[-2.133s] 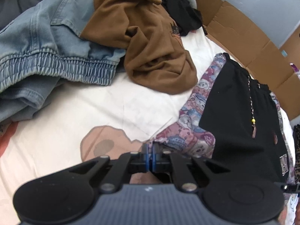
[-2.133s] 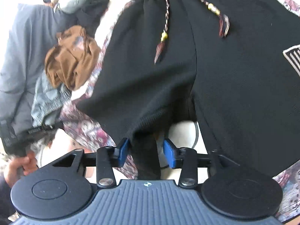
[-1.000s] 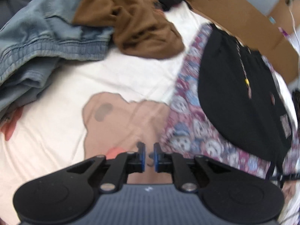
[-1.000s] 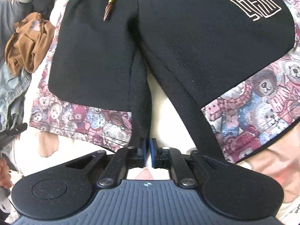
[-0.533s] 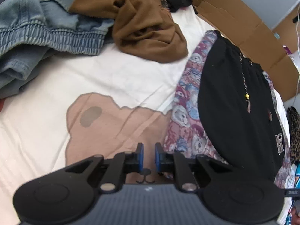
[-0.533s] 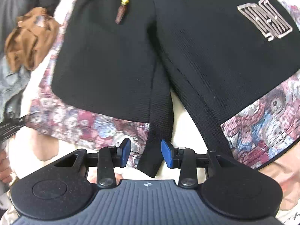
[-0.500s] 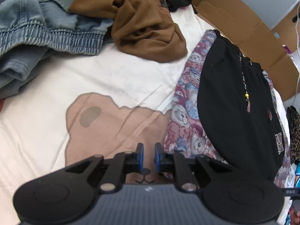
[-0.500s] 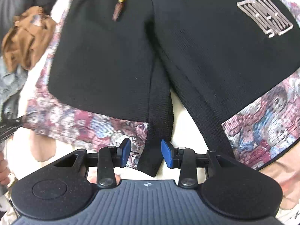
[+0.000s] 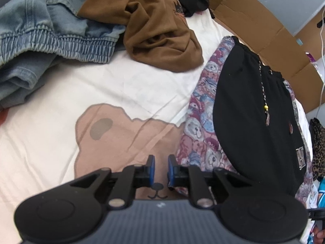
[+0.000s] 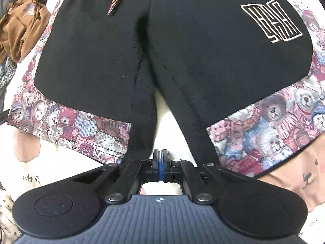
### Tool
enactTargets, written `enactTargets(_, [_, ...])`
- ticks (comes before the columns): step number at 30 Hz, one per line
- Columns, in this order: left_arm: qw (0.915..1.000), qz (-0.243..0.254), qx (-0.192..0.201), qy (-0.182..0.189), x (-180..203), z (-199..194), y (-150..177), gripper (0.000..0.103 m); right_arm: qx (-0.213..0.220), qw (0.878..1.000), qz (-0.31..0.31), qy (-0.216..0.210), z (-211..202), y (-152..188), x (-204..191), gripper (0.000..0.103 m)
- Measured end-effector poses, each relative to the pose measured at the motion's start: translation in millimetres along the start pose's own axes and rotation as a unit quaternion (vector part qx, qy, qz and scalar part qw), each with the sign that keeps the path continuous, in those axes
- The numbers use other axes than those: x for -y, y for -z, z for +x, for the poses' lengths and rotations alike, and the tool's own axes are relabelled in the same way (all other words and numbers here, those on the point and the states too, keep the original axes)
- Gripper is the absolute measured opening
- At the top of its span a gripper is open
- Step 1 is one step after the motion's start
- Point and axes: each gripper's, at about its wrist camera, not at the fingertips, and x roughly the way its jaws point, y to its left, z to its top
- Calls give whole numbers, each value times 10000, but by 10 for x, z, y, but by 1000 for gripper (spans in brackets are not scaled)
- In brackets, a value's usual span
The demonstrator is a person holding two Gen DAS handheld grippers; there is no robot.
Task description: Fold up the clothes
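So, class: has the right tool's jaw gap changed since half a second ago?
Yes. The right tool was open around the inner hem of the black shorts; its jaws now meet beside that hem, apparently gripping nothing.

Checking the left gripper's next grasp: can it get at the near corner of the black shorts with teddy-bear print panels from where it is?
Probably yes. The left gripper is open over the white bear-print sheet, and the shorts' bear-print hem lies just beside its right finger, with nothing between.
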Motion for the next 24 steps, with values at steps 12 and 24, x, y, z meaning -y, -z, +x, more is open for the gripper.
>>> enactTargets(12, [9985,270,-216,435,284,179,99,18,-9,9992,296,-266,204,-2,-117,45])
enactTargets(24, [9979,413,-270,421,350,208,87,8,1,9996,45,-276,173,-5,-24,4])
